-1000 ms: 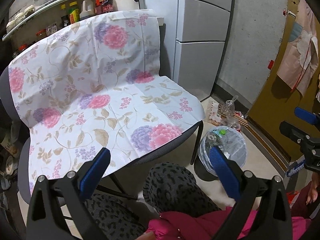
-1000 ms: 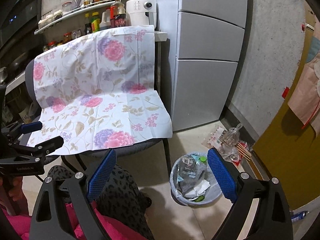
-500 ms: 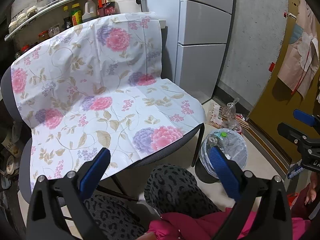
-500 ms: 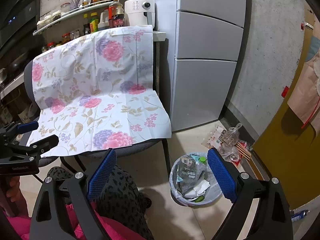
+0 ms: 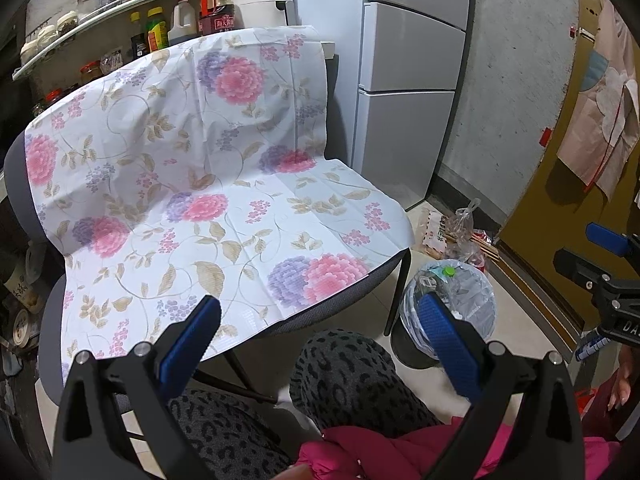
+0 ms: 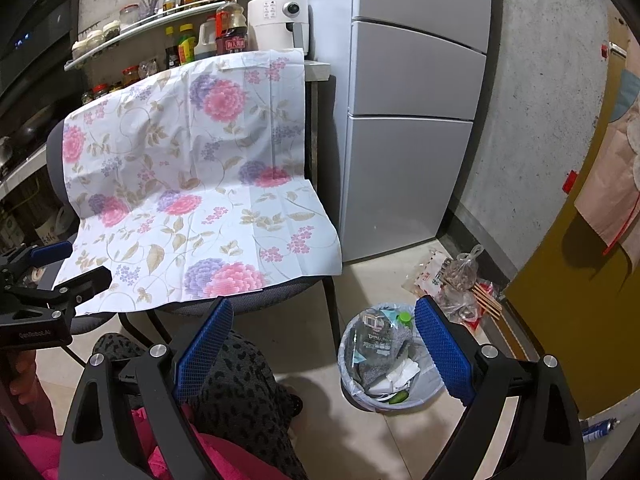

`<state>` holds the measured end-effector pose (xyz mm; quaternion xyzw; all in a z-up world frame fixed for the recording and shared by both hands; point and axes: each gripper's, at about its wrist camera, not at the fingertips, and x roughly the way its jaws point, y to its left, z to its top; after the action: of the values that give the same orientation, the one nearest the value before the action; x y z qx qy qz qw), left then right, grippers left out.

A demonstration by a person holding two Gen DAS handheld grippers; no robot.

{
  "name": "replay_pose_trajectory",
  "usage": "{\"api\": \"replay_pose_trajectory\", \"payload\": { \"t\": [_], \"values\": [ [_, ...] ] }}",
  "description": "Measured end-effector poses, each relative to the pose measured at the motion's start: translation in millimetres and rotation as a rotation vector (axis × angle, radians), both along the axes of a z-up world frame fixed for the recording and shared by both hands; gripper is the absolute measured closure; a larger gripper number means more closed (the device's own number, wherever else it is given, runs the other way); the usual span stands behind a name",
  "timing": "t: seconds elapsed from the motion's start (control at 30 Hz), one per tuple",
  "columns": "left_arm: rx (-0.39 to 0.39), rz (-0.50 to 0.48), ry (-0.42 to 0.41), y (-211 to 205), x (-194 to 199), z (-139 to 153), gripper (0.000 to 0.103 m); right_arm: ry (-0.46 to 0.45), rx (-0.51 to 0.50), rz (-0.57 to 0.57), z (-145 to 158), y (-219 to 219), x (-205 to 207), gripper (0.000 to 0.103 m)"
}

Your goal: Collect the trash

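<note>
Both claws, the left claw (image 5: 318, 338) and the right claw (image 6: 324, 350), are wide open and hold nothing, so the trash bags (image 6: 460, 280) lying on the floor just behind the full bin (image 6: 386, 360) could slip or tear when pinched.

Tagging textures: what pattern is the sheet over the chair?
Sheet: white with pink and purple flowers and tan leaves; clearest in the left wrist view.
</note>
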<state>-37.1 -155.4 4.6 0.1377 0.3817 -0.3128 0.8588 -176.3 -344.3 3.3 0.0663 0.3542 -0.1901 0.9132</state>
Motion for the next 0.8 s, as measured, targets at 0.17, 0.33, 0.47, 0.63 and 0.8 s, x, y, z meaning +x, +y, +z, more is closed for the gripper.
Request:
{"api": "replay_pose_trajectory", "payload": {
  "t": [0.17,0.33,0.47,0.63,0.8],
  "values": [
    [-0.001,0.001,-0.001,0.1,0.3,0.1,0.007,-0.001,0.0,0.0,0.1,0.2,0.1,0.011],
    [-0.001,0.002,-0.002,0.4,-0.2,0.1,0.007,0.0,0.0,-0.001,-0.2,0.0,0.5,0.011],
    [-0.002,0.001,-0.001,1.1,0.1,0.1,0.007,0.001,0.0,-0.004,-1.0,-0.4,-0.2,0.011],
    [-0.001,-0.001,-0.001,1.8,0.3,-0.2,0.007,0.003,0.0,-0.004,-2.1,-1.5,-0.5,0.011],
    [-0.003,-0.001,-0.001,2.6,0.8,-0.1,0.007,0.002,0.0,-0.004,-1.7,-1.3,-0.4,0.011]
  ]
}}
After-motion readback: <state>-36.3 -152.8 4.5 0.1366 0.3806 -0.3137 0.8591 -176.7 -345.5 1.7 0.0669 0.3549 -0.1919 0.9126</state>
